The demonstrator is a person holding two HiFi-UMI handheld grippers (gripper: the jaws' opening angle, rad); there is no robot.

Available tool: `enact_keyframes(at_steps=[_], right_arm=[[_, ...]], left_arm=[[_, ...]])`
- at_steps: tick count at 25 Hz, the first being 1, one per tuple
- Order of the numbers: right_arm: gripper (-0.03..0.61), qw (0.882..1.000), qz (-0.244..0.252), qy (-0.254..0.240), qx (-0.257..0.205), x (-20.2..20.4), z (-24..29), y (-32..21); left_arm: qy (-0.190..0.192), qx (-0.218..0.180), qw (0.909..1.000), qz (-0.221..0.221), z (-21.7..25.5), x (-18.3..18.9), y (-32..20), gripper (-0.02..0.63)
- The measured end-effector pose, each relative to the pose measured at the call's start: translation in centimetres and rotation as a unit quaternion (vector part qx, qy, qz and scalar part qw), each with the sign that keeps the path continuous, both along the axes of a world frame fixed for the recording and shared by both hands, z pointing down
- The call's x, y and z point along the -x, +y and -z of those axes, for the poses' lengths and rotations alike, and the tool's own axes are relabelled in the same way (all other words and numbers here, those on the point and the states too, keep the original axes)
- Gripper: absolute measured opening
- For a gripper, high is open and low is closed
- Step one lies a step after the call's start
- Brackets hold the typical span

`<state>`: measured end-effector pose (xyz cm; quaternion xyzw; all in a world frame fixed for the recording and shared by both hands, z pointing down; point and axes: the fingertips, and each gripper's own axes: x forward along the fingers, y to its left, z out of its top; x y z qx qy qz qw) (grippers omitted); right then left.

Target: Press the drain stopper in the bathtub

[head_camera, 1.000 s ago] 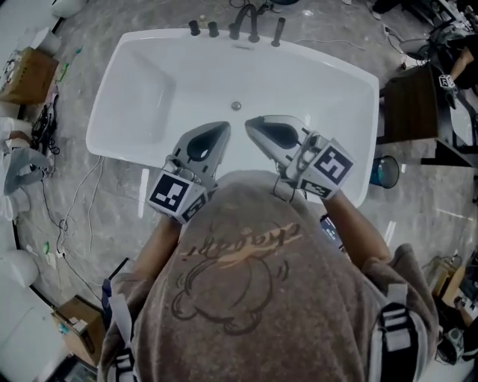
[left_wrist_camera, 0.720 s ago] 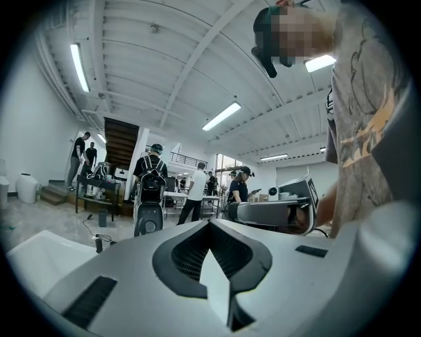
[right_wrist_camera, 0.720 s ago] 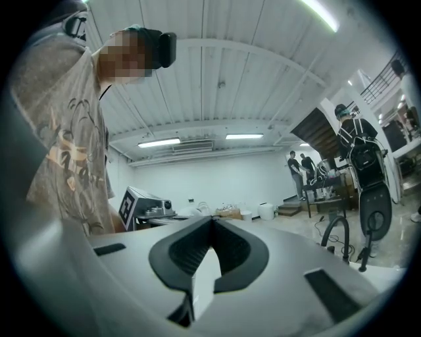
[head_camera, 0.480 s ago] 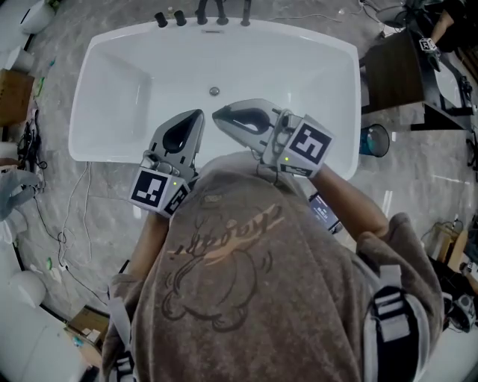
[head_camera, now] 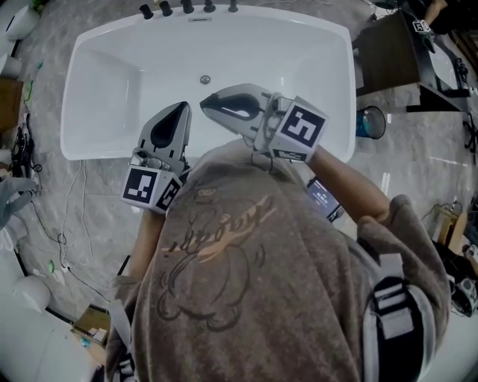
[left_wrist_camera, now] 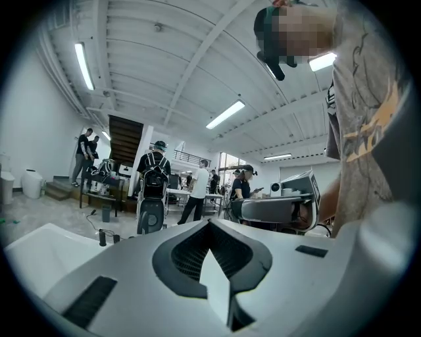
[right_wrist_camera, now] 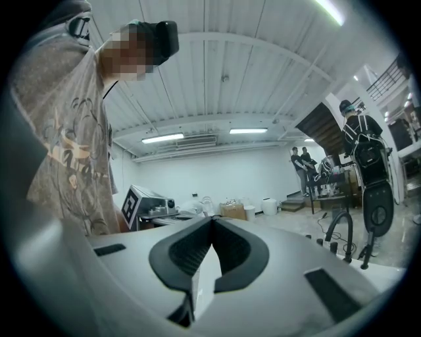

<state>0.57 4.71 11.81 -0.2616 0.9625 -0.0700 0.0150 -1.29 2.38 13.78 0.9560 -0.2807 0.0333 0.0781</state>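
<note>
The white bathtub (head_camera: 97,89) fills the top of the head view. Its small round metal drain stopper (head_camera: 205,79) sits in the tub floor near the far side. Both grippers hover high above the tub's near rim, close to the person's chest. My left gripper (head_camera: 181,107) points toward the tub, jaws shut with nothing in them. My right gripper (head_camera: 205,101) lies on its side pointing left, also shut and empty, with its tip just below the stopper in the picture. In the gripper views the left gripper (left_wrist_camera: 210,222) and right gripper (right_wrist_camera: 212,218) look out level across the room.
Black tap fittings (head_camera: 187,7) stand on the tub's far rim, and the faucet (right_wrist_camera: 342,230) shows in the right gripper view. A dark table (head_camera: 377,56) and a blue bin (head_camera: 367,121) stand right of the tub. Cables (head_camera: 67,216) trail on the marble floor at left. Several people stand in the background (left_wrist_camera: 154,178).
The tub has slid up and left in the head view. Both grippers stayed shut; the right one swung left, its tip now close under the stopper in the picture.
</note>
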Motion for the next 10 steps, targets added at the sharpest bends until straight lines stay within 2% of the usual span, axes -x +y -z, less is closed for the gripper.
enact_keyframes(at_steps=[10], right_arm=[[-0.002,1.0,0.0,0.003,0.011,-0.46,-0.57,-0.68]], left_arm=[[-0.001,0.007,0.9998,0.019,-0.55,0.31,-0.4,0.003]])
